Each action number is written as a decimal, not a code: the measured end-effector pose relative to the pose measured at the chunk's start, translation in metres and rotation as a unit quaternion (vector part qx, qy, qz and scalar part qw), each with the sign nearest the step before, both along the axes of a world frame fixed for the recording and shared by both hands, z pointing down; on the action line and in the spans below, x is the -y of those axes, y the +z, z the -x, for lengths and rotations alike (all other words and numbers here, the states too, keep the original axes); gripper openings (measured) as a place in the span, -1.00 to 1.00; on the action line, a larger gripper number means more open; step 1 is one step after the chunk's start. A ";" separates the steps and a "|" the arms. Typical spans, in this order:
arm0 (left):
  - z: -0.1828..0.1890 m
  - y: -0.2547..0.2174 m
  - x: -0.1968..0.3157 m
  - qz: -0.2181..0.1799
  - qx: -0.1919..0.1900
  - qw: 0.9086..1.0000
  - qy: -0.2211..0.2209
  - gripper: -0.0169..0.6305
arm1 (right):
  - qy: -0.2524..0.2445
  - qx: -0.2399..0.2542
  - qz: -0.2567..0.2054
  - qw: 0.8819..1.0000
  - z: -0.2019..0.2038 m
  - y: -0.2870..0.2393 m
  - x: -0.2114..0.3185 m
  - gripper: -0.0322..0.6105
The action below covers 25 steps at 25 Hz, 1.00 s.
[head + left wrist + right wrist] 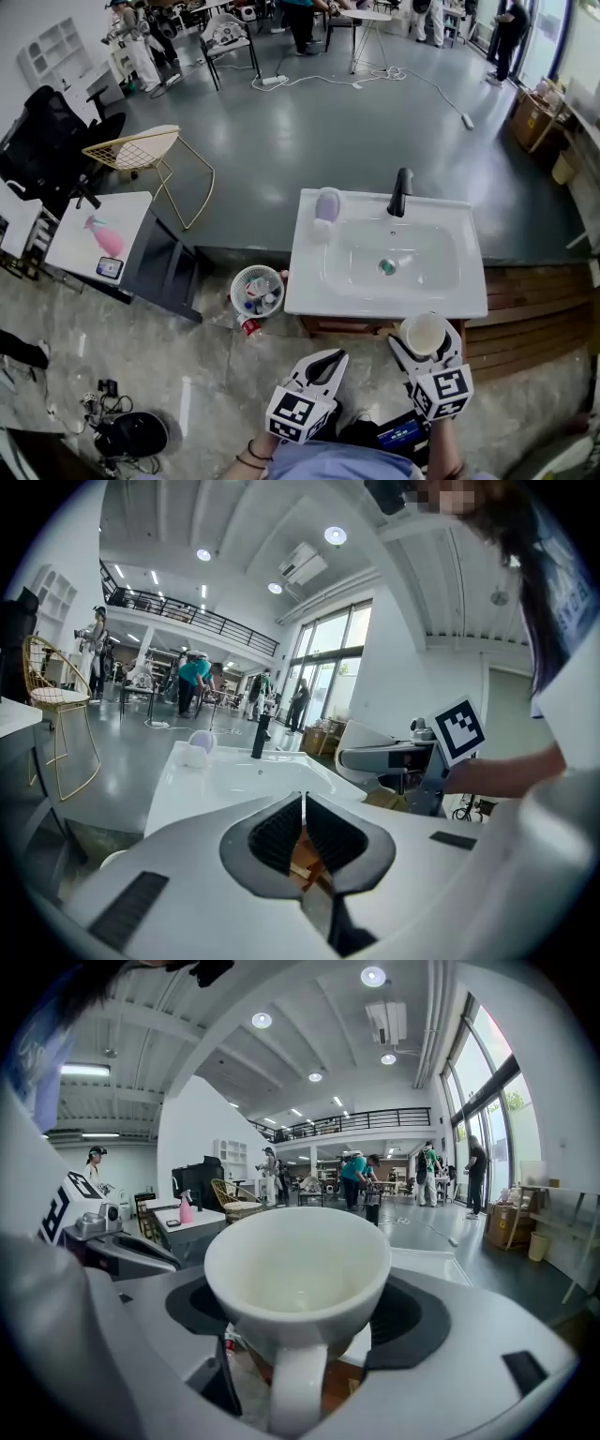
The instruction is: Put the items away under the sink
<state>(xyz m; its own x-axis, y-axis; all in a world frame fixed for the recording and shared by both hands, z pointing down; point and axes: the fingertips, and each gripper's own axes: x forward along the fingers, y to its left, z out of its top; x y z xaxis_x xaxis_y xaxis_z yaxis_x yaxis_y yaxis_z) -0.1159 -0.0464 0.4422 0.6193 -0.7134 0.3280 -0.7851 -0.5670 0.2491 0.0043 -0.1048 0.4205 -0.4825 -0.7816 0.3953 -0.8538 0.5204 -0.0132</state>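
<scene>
Holding the white ceramic handled cup (298, 1274) upright and clamped in the right gripper (424, 345) just before the front rim of the white rectangular sink (309, 292), we judge it poised for stowing underneath, the left gripper (303, 803), jaws together on nothing, free to assist.

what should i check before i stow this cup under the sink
1. Grip on cup: ok, right tool is shut on it and the cup is upright.
2. Cup empty: ok, nothing seen inside.
3. Left tool free: ok, jaws together, nothing between them.
4. Space under sink open: cannot tell, the sink top hides it.
5. Everything put away: not ok, purple item sits on the sink's back rim.
</scene>
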 end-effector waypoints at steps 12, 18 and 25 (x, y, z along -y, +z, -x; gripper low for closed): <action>-0.070 0.009 -0.042 0.009 0.007 1.000 0.012 -0.89 | -0.001 -0.002 0.018 1.000 -0.063 0.025 -0.063 0.40; -0.098 0.024 -0.070 0.020 0.024 0.999 0.029 -0.89 | -0.005 -0.008 0.027 1.000 -0.088 0.053 -0.086 0.40; -0.134 0.047 -0.079 0.018 0.033 0.998 0.051 -0.89 | 0.018 0.001 0.040 0.999 -0.113 0.102 -0.095 0.40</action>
<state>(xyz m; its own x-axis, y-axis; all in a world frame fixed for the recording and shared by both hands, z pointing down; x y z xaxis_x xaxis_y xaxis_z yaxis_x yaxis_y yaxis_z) 0.0182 0.0326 0.4889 0.6644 -0.6349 0.3943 -0.7390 -0.6368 0.2198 0.1172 -0.0099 0.5224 -0.4548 -0.7650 0.4559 -0.8723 0.4858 -0.0550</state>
